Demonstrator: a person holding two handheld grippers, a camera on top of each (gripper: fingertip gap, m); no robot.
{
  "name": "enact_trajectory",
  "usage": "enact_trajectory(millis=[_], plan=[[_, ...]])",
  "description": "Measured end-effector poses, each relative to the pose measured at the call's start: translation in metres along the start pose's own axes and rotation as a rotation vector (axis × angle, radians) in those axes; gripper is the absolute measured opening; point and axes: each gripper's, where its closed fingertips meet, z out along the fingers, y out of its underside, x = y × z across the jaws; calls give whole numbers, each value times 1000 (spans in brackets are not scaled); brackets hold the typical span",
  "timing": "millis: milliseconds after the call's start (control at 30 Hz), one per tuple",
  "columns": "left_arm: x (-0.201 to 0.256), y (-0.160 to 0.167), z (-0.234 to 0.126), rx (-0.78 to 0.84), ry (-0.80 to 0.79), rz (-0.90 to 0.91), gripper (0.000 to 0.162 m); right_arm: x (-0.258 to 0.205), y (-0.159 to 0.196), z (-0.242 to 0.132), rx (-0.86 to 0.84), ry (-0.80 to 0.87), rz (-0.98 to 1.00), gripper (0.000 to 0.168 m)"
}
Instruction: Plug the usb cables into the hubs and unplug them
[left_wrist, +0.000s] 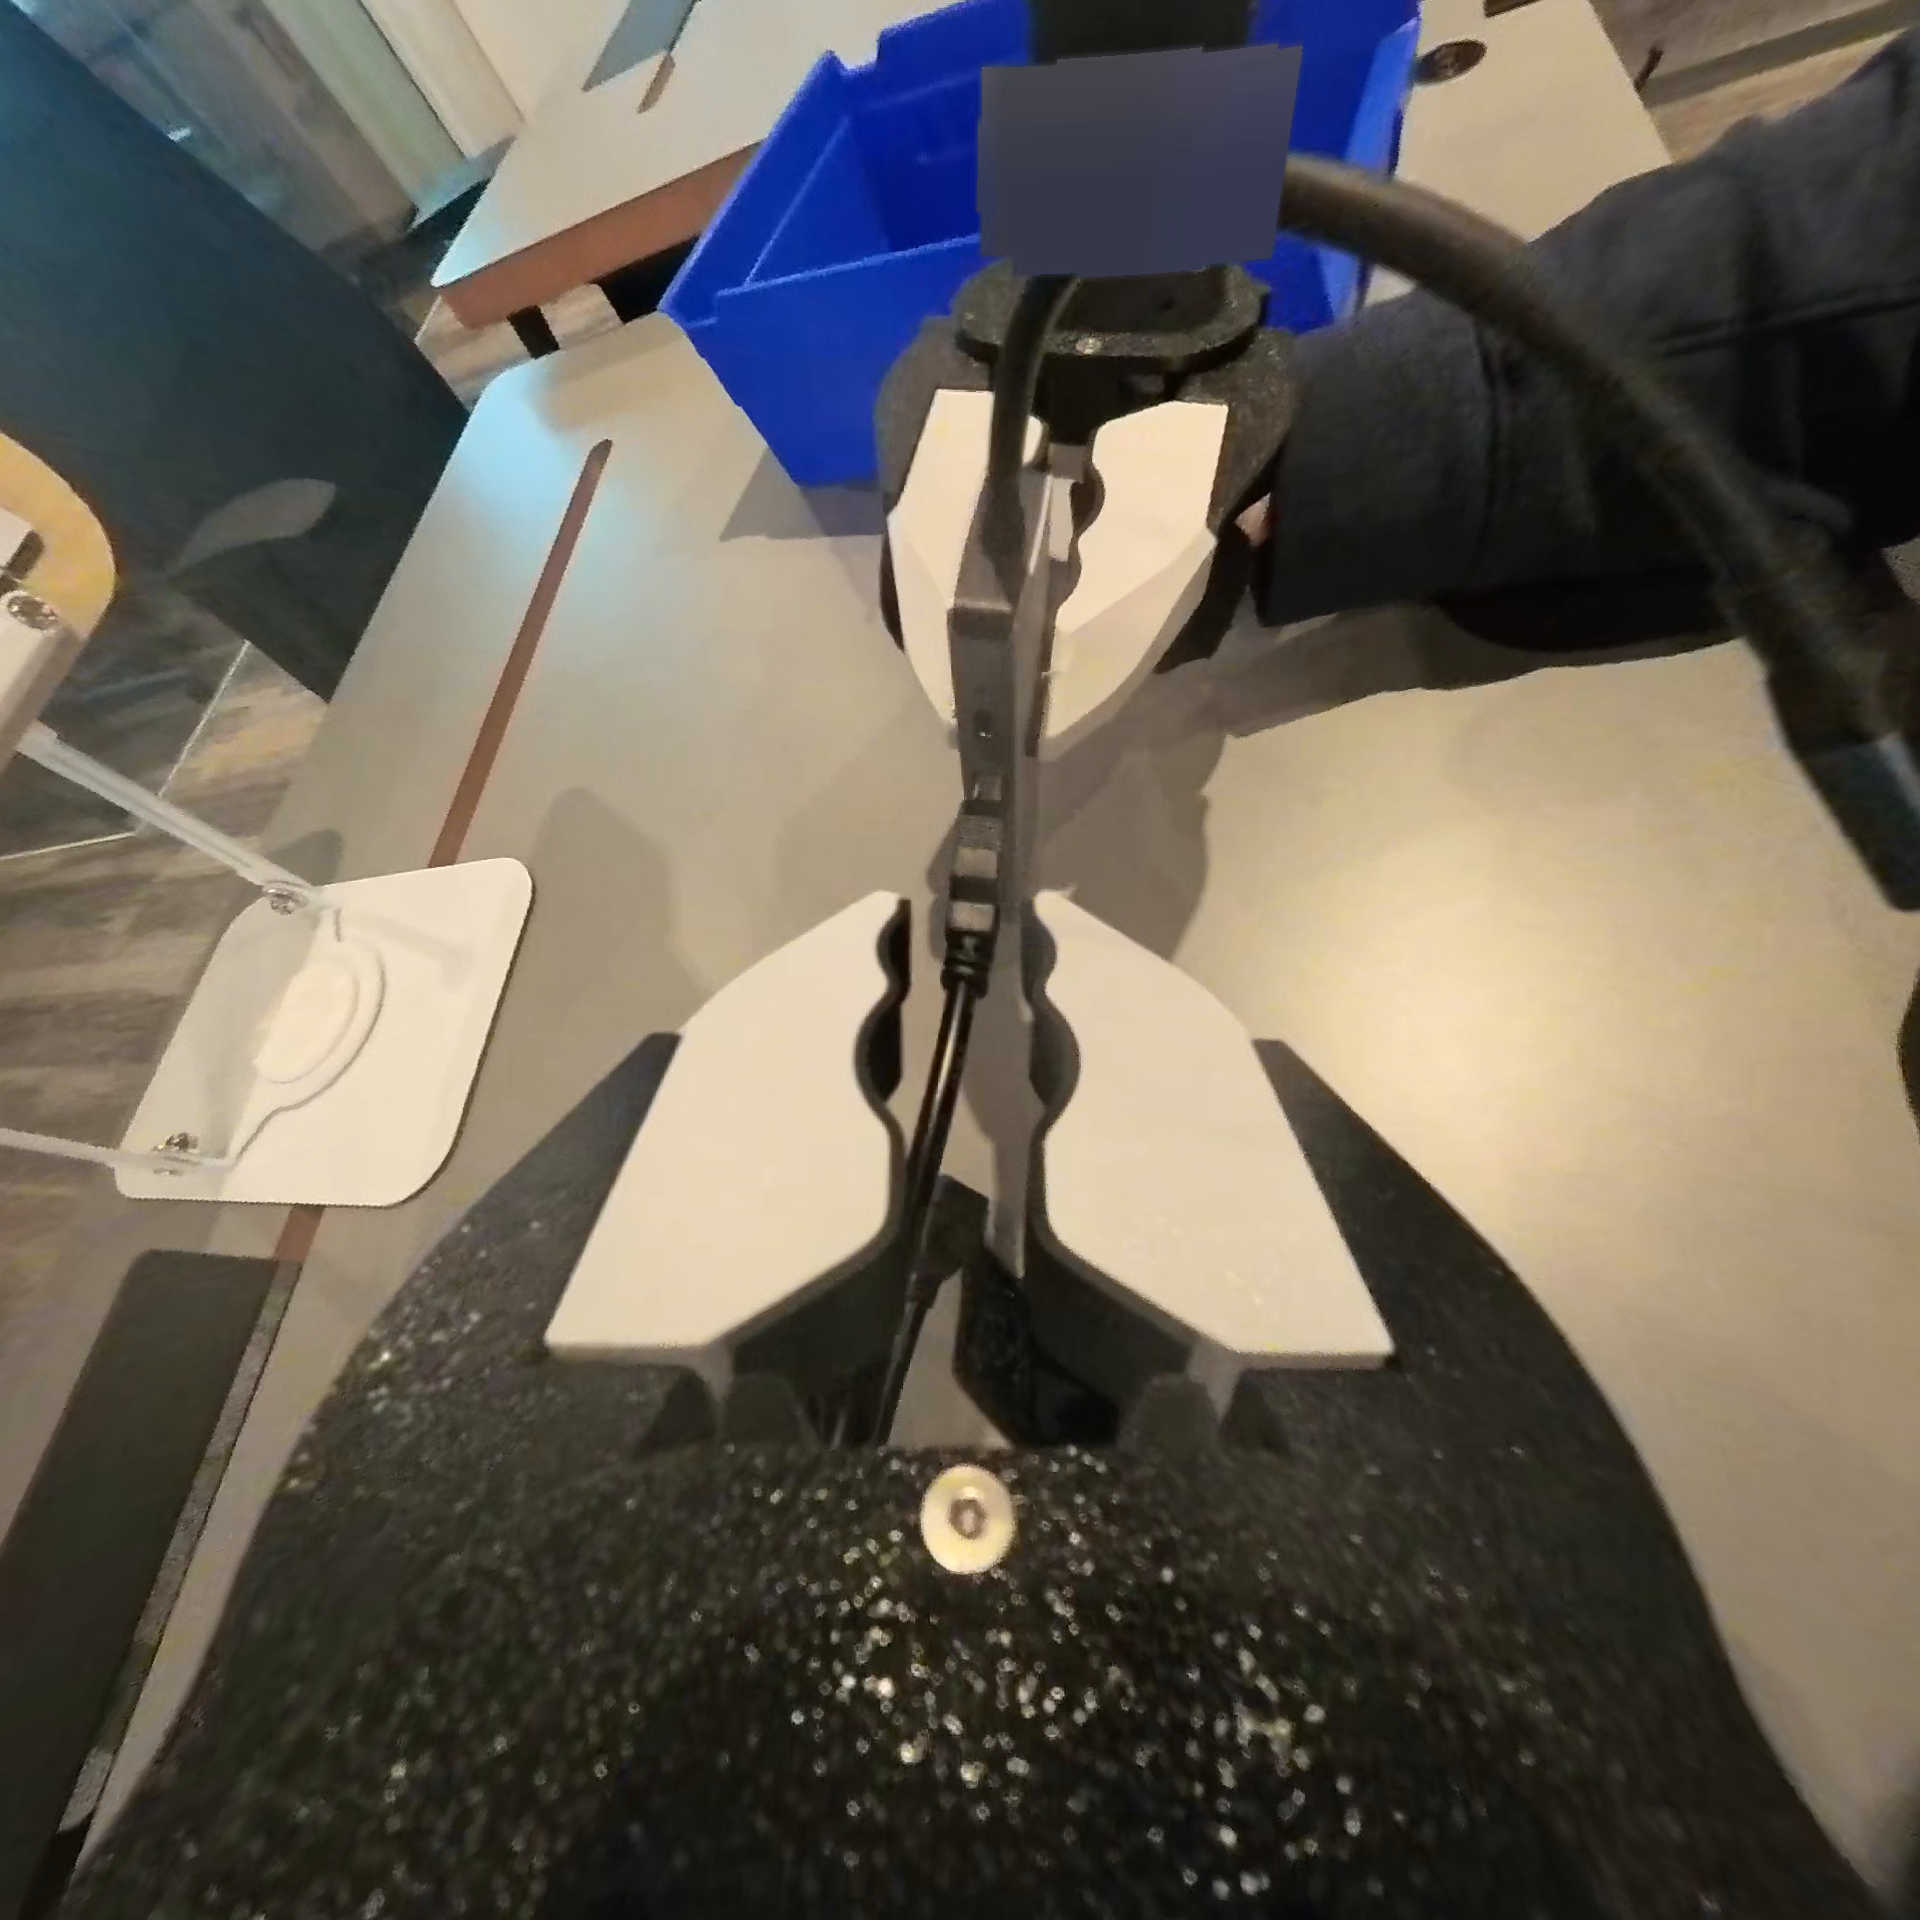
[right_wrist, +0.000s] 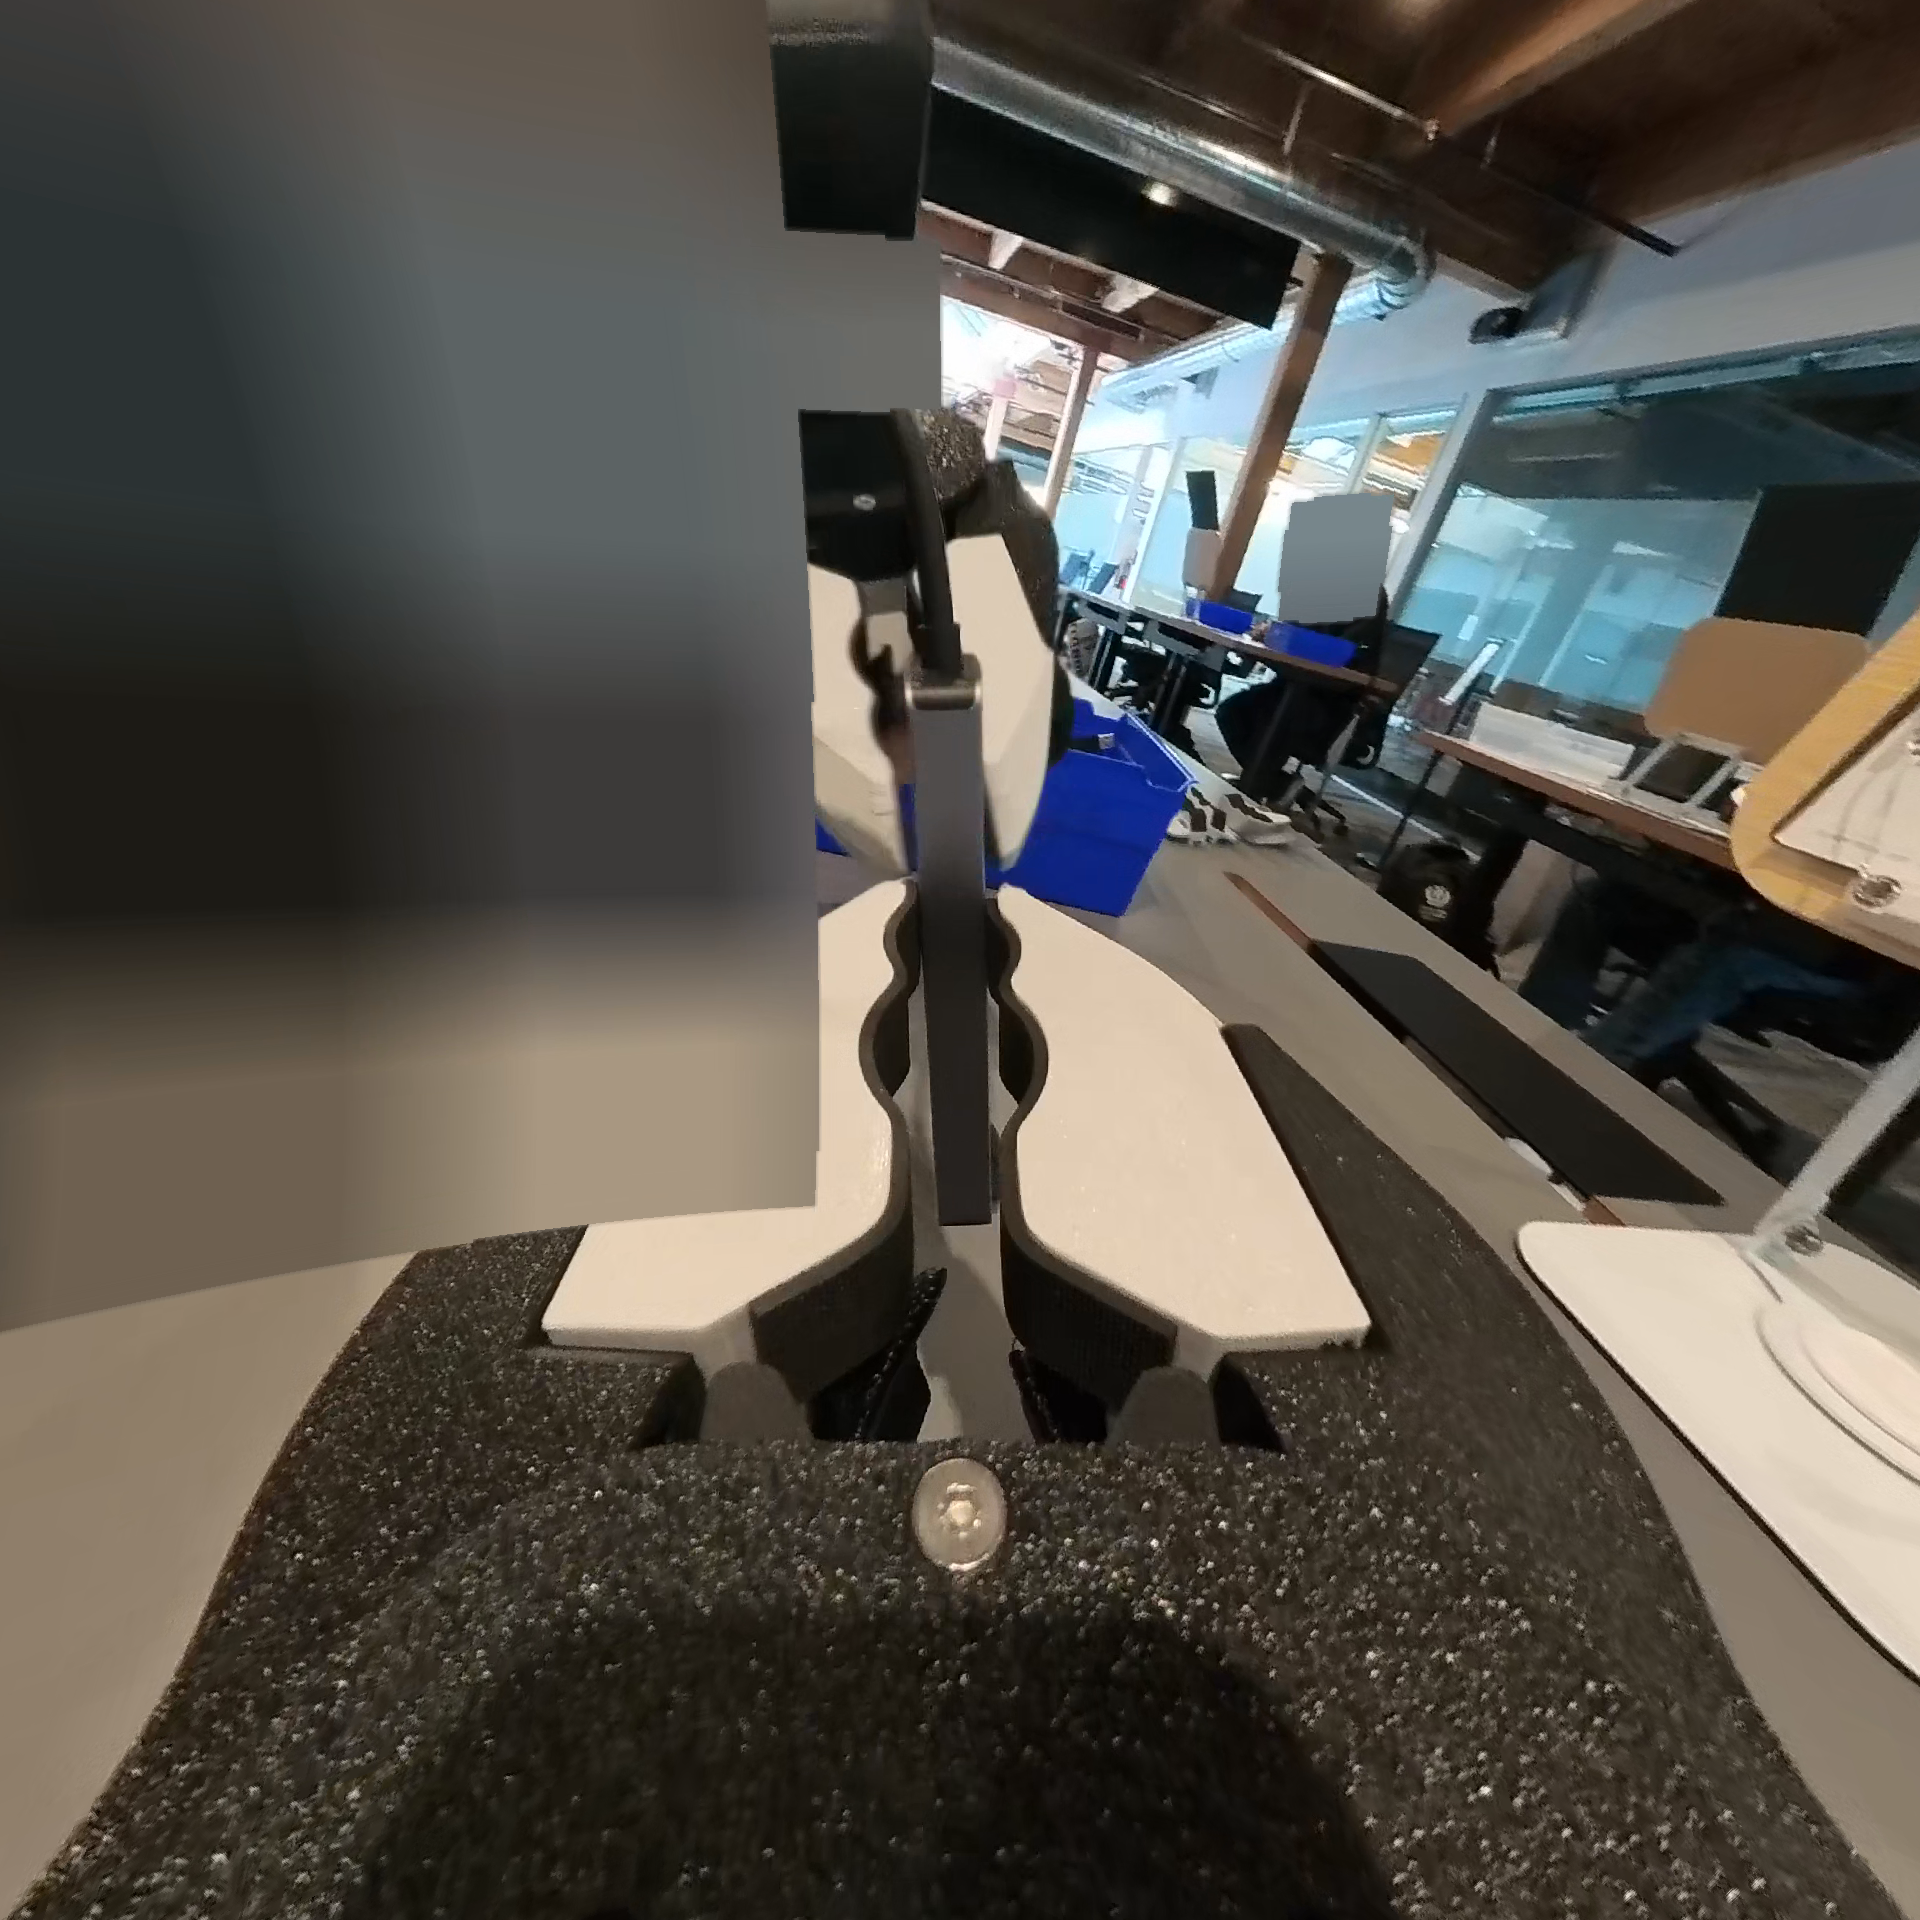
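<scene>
Right, nearest the lens is the left tool (left_wrist: 971, 914), speckled black foam with two white pads whose inner edges are wavy. One black usb plug (left_wrist: 974, 899) sits between the tips, its thin cable (left_wrist: 930, 1132) slanting back through the gap. The pads stand close on either side, but I cannot tell whether they actually pinch it. The plug's nose meets the end of one slim grey hub (left_wrist: 985, 613), a flat bar seen edge-on, held above the smooth grey counter (left_wrist: 1351, 935).

Beyond it, the right tool (left_wrist: 1049, 582) faces back, clamped on the hub. In its own view the right tool (right_wrist: 956, 935) has both pads pressed against the bar's (right_wrist: 951, 935) flat sides. The hub's near end stops between the fingers. At the far end the left tool (right_wrist: 935, 707) is half lost behind a blur patch.

To the side lies one white rounded square plate (left_wrist: 343, 1039) with clear struts screwed on, running out of frame. One thick black hose (left_wrist: 1558, 312) arcs over a dark sleeve (left_wrist: 1558, 468). Farthest back is a glossy blue plastic bin (left_wrist: 831, 260), its top cut off.
</scene>
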Motion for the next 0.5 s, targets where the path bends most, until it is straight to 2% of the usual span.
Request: enact_trajectory(millis=[100,500], plan=[[5,-1,0,10,29,29,9,-3,-2,0,-2,-14,-8,12],[16,6,0,-39,84,147,8,-16,4,0,-132,-88,-57,11]])
